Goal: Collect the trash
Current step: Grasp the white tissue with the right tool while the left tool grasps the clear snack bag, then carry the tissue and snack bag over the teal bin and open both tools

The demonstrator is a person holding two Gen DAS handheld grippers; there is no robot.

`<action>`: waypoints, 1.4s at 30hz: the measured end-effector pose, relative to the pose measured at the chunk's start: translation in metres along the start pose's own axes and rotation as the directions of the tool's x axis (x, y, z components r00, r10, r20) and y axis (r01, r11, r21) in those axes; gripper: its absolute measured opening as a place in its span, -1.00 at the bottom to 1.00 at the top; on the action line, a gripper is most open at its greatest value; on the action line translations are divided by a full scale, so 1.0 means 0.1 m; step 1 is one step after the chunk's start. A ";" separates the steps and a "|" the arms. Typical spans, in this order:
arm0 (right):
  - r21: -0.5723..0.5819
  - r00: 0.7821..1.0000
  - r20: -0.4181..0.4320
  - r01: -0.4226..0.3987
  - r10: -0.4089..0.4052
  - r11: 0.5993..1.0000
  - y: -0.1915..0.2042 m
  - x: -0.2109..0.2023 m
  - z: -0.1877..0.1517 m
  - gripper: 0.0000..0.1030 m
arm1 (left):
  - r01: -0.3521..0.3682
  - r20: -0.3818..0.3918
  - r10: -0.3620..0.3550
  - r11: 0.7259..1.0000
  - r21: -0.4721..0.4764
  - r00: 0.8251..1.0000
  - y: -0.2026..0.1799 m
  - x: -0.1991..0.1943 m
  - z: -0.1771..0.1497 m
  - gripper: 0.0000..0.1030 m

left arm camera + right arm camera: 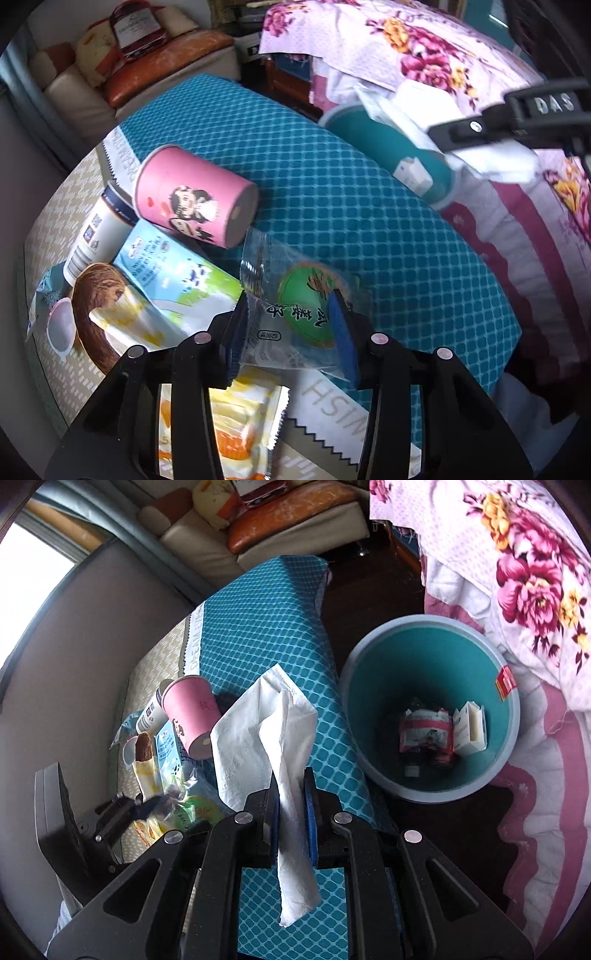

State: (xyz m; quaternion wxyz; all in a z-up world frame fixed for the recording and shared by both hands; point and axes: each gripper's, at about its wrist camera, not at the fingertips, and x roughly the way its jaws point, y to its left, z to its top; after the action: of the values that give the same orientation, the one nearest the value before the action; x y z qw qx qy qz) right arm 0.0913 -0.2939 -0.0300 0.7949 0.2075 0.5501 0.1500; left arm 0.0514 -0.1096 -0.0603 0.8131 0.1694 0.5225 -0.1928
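My left gripper [291, 325] has its jaws around a clear wrapper with a green round label [303, 306] lying on the teal table cover [369, 221]; the jaws are wide and do not look closed on it. My right gripper [291, 805] is shut on a white tissue [266, 723] and holds it above the table edge, left of the teal trash bin [513, 716]. The bin holds a crumpled red wrapper [426, 734] and a small white carton [469, 731]. The bin [373, 144] and the right gripper with the tissue [491, 155] show at upper right in the left wrist view.
On the table lie a pink paper cup [195, 195], a white cup [96, 236], a blue-green milk carton [173, 277], a brown doughnut-print wrapper [99, 306] and a yellow snack bag [229, 424]. A floral bedspread [517, 572] hangs right of the bin. A sofa [277, 528] stands behind.
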 end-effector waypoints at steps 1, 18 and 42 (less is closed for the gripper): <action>0.006 1.000 0.000 -0.004 0.004 1.000 -0.03 0.00 -0.01 -0.78 | -0.005 0.009 0.005 1.000 0.009 1.000 -0.04 -0.03 -0.01 -0.21; 0.072 0.994 0.106 -0.016 0.008 0.997 -0.53 -0.32 0.11 -0.78 | 0.082 0.132 -0.060 0.983 -0.165 0.989 -0.12 -0.36 0.54 -0.32; 0.202 0.990 0.117 0.054 -0.079 0.978 -1.40 -0.41 0.42 -0.77 | 0.123 0.051 -0.121 0.992 -0.040 0.991 -0.82 0.45 1.54 -0.31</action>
State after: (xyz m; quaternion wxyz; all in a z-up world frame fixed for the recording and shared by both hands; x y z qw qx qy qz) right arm 0.1179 -0.4418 -0.0527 0.8077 0.2760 0.5183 0.0543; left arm 0.1489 -0.2608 -0.0465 0.8156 0.1149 0.5161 -0.2351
